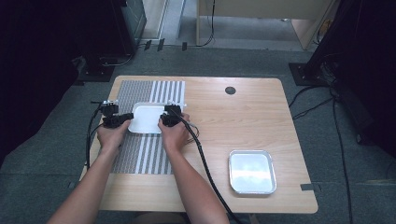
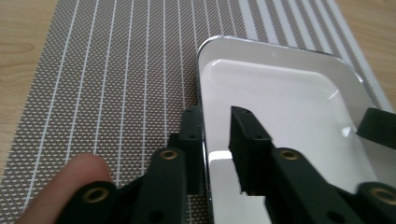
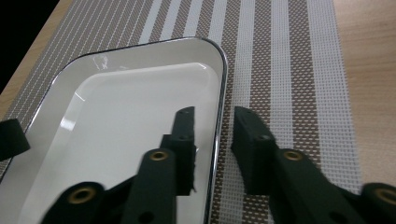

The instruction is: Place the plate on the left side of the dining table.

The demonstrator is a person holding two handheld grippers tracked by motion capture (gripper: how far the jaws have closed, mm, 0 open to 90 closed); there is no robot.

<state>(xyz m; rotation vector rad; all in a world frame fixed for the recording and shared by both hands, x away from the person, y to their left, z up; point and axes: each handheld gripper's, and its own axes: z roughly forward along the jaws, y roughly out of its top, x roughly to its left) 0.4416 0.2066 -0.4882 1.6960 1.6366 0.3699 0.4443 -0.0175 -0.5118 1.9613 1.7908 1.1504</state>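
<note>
Striped placemat (image 1: 148, 156), white tray (image 1: 145, 117) lying flat, long axis crosswise

Overhead view; two close, perhaps tilted.

Two trays, one white (image 1: 145, 117) and one silver (image 1: 251, 171); one striped placemat (image 1: 150, 91); two grippers, left (image 1: 113, 116) and right (image 1: 170, 115)

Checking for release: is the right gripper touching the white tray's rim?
Apart. In the right gripper view, the right gripper straddles the white tray rim, with gaps showing between both pads and the edge.
</note>
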